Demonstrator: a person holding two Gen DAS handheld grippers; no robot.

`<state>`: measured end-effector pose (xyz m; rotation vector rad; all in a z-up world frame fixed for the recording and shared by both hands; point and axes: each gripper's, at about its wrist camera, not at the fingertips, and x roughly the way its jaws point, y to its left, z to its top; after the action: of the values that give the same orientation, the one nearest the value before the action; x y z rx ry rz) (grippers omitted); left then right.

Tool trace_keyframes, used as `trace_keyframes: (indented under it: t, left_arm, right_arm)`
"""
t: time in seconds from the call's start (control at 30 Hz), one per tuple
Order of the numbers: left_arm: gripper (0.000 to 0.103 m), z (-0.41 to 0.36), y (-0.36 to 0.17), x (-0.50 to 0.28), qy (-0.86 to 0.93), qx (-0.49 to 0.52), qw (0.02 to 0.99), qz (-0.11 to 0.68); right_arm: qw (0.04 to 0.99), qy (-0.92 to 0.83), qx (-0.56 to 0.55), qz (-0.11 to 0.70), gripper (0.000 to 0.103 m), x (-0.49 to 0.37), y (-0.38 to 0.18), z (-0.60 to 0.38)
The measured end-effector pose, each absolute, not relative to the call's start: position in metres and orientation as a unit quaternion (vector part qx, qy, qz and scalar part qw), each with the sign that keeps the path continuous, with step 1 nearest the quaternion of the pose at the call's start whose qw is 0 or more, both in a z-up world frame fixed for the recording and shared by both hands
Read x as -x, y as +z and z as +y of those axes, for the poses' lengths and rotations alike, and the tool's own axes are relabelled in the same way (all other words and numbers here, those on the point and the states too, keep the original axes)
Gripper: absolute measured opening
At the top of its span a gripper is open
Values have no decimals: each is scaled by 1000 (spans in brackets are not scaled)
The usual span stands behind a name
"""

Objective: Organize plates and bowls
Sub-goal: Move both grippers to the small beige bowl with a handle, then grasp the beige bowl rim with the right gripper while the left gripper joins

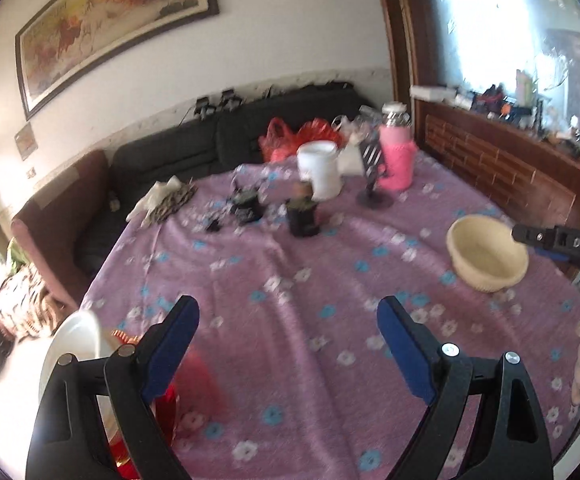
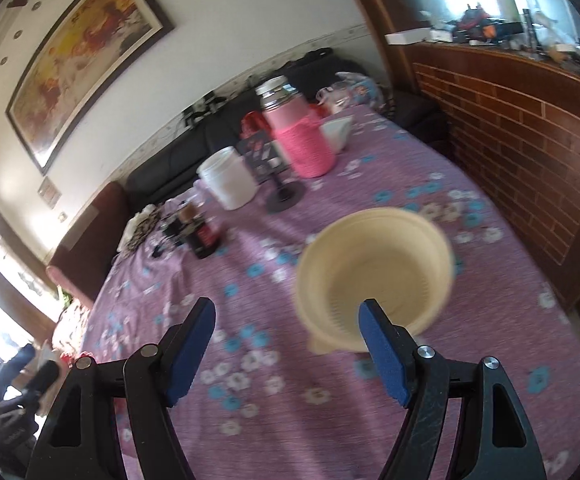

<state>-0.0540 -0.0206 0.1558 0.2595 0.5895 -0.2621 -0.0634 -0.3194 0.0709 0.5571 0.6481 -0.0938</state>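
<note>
left fingers [image 1: 288,354] wide apart, empty | right fingers [image 2: 286,346] apart, empty

The tablecloth [image 1: 290,280] is a soft, matt woven cloth, purple with printed flowers and lightly creased. The cream bowl [image 2: 374,272] looks like matt plastic, its base finely ribbed or perforated. The pink flask [image 2: 302,140] wears a knitted cover beneath a shiny metal neck. The white jar [image 2: 228,182] is smooth, semi-matt plastic. The white plate [image 1: 72,348] has a glossy, glazed look. Each gripper, left gripper [image 1: 288,334] and right gripper [image 2: 288,334], is of matt black plastic with blue rubbery pads and bright metal pins. The sideboard [image 2: 510,128] is varnished wood with a brick-pattern panel.
</note>
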Motion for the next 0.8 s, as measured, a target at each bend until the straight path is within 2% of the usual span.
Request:
trace_keyframes:
  t: [0.03,0.1,0.27,0.67,0.77,0.8]
  left_arm:
    - [99,-25,157,54,-139,-126,941,283]
    - [102,-36,155,49,-162,-115,935,293]
    - [102,-76,138,24,-183,-109,911,354]
    - [100,-154,90,-39,-224,-75,866,441]
    - [76,-171,76,-58,-236,-66,850,466]
    - [60,-176,70,-64,-243,-61,841,480]
  right_arm:
    - [908,-53,-275,312,78,65,70,-328]
    - [905,-69,-284,308,78,66,66,-346]
    - [896,-90,-305,310,78,61,47,-369]
    - [886,-134,-325,301,78,44,-1,-394]
    - [882,-136,-334,305,78,44,-5,-398]
    - [880,-134,-337,306,78,44,-6,-399]
